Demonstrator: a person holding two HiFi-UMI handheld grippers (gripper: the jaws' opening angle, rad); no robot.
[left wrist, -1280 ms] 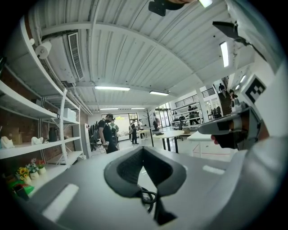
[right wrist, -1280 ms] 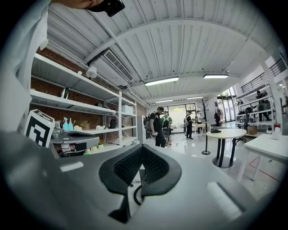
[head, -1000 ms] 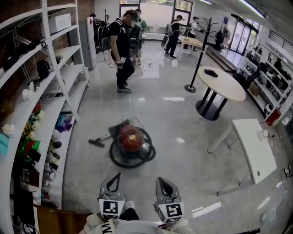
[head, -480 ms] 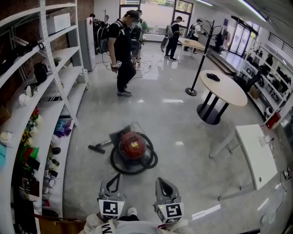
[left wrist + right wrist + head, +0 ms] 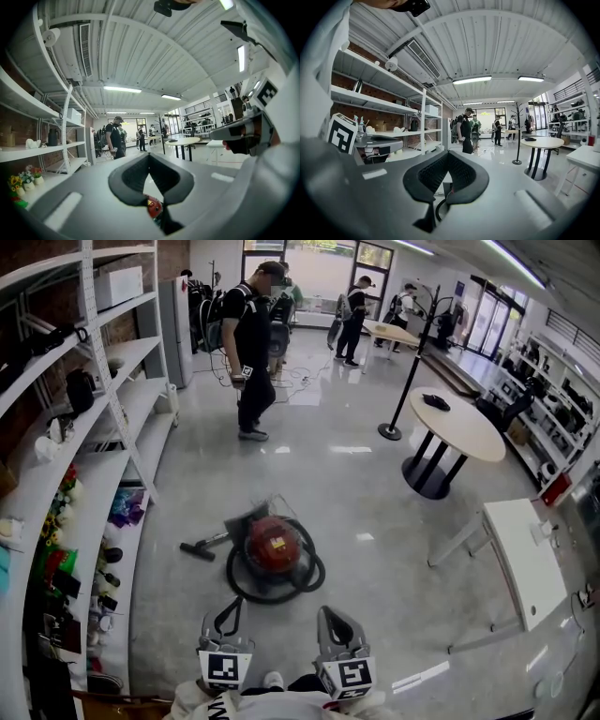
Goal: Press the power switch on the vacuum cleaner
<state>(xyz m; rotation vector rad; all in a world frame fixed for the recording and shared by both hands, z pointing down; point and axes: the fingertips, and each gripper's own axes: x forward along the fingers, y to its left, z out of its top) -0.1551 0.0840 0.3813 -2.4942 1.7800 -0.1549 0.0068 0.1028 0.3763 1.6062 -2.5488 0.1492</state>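
Note:
The vacuum cleaner (image 5: 274, 545) is a round red canister on the grey floor, ringed by its black hose, with a floor nozzle (image 5: 198, 550) lying to its left. My left gripper (image 5: 228, 615) and right gripper (image 5: 336, 622) are held low, side by side, short of the canister, both shut with nothing between the jaws. In the left gripper view the gripper (image 5: 149, 155) has its tips meeting, and a bit of the red canister (image 5: 153, 206) shows below them. In the right gripper view the gripper (image 5: 448, 153) is closed too, with the black hose (image 5: 438, 208) under it. No switch can be made out.
White shelving (image 5: 103, 427) full of small items runs along the left. A person (image 5: 251, 343) in black stands beyond the vacuum. A round table (image 5: 457, 412), a coat stand (image 5: 403, 362) and a white rectangular table (image 5: 520, 549) stand at the right.
The vacuum cleaner has slid lower in the head view, so I am a little nearer to it. Both grippers have stayed shut in the same place.

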